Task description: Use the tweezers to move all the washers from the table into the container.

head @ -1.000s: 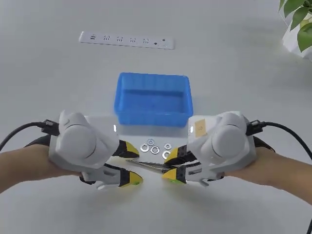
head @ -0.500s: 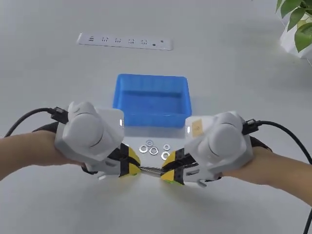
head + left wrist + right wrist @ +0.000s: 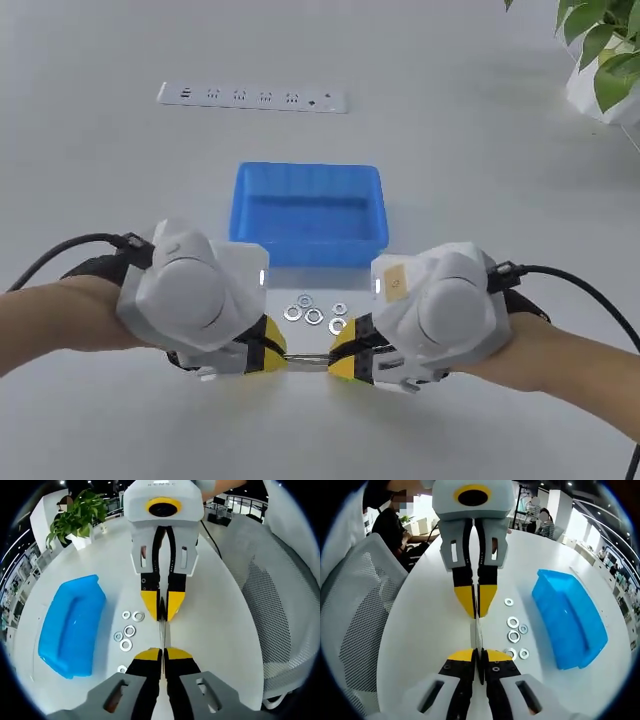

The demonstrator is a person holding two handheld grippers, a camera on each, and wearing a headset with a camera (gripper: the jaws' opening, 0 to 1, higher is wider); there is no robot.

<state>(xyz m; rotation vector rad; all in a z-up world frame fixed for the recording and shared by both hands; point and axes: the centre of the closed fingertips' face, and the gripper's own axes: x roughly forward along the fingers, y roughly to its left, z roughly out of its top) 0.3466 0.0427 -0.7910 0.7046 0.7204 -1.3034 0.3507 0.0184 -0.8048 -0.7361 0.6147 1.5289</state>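
Your left gripper (image 3: 268, 355) and right gripper (image 3: 343, 362) both clench fingers on thin metal tweezers (image 3: 307, 356), near silver washers (image 3: 314, 314) on white bench (image 3: 480, 150).

Six washers (image 3: 129, 630) on the worktop (image 3: 470, 170), one container (image 3: 309, 205), one tweezers (image 3: 161, 632); left hand-held gripper (image 3: 270, 352), right hand-held gripper (image 3: 342, 360), that's two; one power strip (image 3: 252, 97), one plant (image 3: 583, 20).

The container (image 3: 310, 215) stood on the table (image 3: 480, 180), the power strip (image 3: 252, 97) behind it and the plant (image 3: 600, 50) far right. The washers (image 3: 313, 312) lay just before it. Nearer still, the tweezers (image 3: 306, 356) spanned between the left gripper (image 3: 268, 352) and the right gripper (image 3: 342, 360), pinched by both.
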